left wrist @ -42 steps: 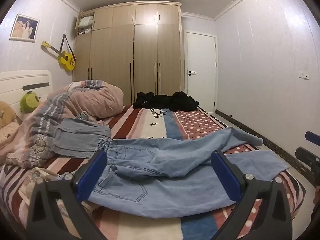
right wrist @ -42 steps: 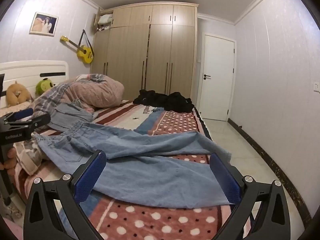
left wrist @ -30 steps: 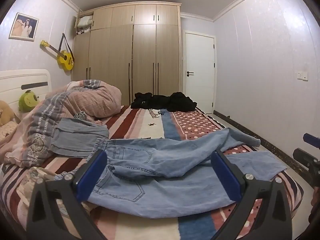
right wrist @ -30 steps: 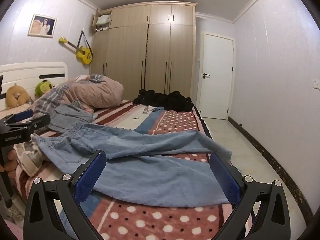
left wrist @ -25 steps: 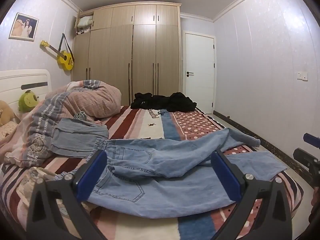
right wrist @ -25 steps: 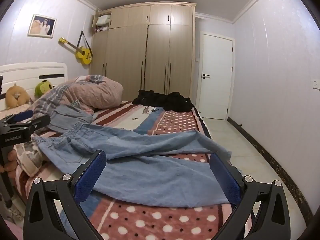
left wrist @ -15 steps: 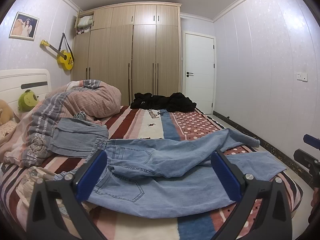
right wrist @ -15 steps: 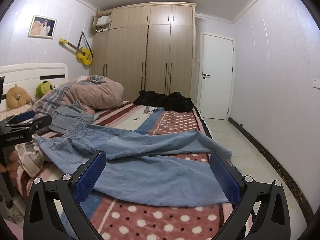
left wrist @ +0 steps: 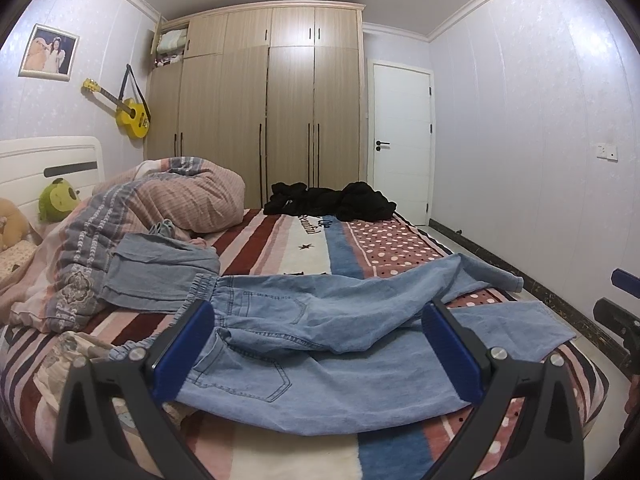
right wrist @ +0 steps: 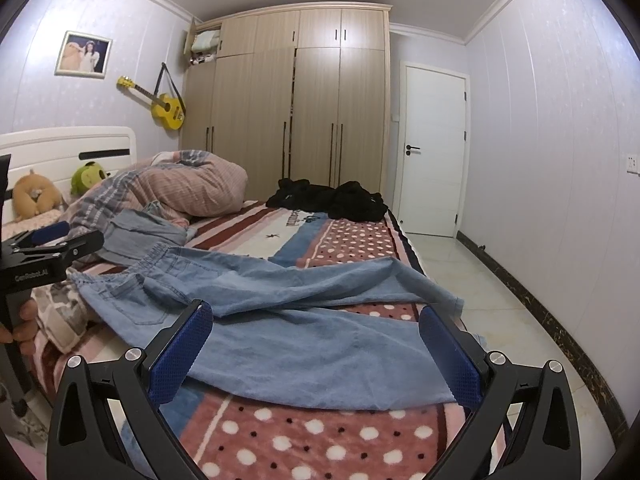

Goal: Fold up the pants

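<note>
A: Jeans: one pair, light blue, flat on the bed, near its front edge. Long axis runs across the bed: elastic waistband toward the headboard, hems toward the foot of the bed. Back pockets up.

B: Legs?

A: Not aligned. Far leg lies diagonally over the near one, with its hem further from the front edge. Near leg lies wide and flat.

B: Grippers?

A: Left gripper has its jaws spread wide, empty, hovering at the front edge of the bed over the waist and seat end. Right gripper likewise spread, empty, over the hem end. Neither touches the denim.

B: Anything in the way?

A: One folded denim garment just beyond the waistband, touching or nearly; can't tell which. Behind it one bunched striped duvet toward the headboard. One pile of black clothes at the far edge of the bed, well apart from the jeans.

B: Rest of the room?

A: Two plush toys at the headboard: one green, one tan. One yellow ukulele and one framed photo on the wall above the headboard. Wardrobe beyond the bed, white door beside it.
</note>
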A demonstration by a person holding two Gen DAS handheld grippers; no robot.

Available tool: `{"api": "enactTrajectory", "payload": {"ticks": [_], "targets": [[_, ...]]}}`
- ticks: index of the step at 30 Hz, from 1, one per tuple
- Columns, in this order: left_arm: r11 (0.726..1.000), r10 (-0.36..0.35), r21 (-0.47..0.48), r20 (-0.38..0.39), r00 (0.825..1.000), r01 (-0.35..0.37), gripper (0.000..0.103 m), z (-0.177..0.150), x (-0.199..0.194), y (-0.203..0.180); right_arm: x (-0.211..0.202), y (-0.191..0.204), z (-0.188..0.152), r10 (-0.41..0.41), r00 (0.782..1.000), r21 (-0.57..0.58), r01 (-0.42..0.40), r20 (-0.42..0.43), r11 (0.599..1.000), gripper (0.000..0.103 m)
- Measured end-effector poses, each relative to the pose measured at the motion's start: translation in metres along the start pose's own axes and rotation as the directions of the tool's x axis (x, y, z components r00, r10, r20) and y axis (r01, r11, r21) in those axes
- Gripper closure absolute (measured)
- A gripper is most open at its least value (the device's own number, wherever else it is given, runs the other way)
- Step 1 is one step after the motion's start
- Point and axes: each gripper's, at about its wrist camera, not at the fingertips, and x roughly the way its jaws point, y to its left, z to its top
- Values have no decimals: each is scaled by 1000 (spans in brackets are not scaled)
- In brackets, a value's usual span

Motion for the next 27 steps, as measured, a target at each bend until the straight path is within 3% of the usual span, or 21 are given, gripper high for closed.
{"api": "enactTrajectory", "payload": {"ticks": [27], "targets": [[1000, 9, -7, -4, 1000, -9, 1, 0, 0, 5, -3, -5, -4, 6, 1000, 8, -6, -2, 1000, 0]]}}
